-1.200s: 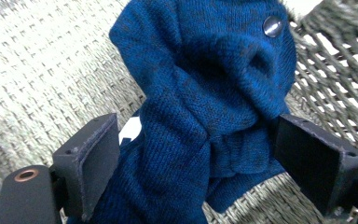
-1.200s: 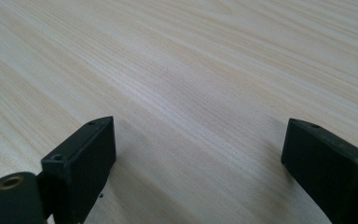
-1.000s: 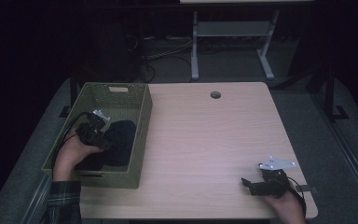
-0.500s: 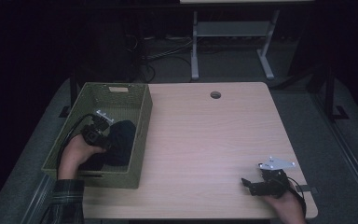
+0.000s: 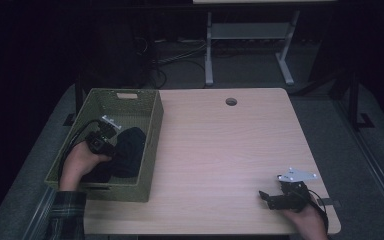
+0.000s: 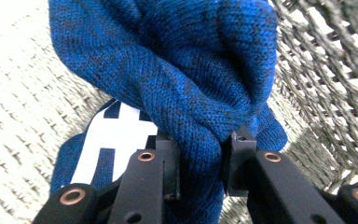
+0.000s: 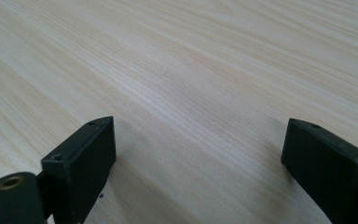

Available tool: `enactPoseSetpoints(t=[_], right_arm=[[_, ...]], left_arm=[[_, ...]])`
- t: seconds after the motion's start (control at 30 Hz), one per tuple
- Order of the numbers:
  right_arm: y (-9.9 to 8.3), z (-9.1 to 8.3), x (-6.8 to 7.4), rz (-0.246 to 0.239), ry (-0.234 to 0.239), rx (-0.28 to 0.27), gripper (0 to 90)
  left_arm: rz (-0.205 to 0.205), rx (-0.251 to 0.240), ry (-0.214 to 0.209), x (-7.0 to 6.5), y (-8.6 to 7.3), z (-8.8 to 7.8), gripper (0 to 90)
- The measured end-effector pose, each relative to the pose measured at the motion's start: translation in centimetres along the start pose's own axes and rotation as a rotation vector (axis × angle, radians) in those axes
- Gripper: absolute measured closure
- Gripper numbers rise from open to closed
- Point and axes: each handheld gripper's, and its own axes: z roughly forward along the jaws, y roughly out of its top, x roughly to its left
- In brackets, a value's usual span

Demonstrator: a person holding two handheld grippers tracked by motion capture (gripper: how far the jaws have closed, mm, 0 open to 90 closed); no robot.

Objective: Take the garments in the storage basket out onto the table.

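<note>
Nearest us, our right gripper (image 5: 264, 196) rests low over the wooden table (image 5: 230, 150) by its near edge, well right of the green woven basket (image 5: 152, 125), jaws spread wide on bare wood. Farther off, inside that basket, our left gripper (image 6: 199, 156) has just been closing, and now pinches a fold of the blue knit garment (image 6: 182, 79) on the basket's floor.
</note>
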Motion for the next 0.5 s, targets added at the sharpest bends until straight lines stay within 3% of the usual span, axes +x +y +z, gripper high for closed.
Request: enactPoseSetpoints(t=[0.23,0.5], right_arm=[[0.0,0.0,0.0,0.000,0.000,0.000,9.6],[0.0,0.0,0.0,0.001,0.000,0.000,9.6]], left_arm=[[0.013,0.010,0.013,-0.6,0.7,-1.8,73.0],[0.008,-0.017,0.014,-0.9,1.1,-3.7,73.4]])
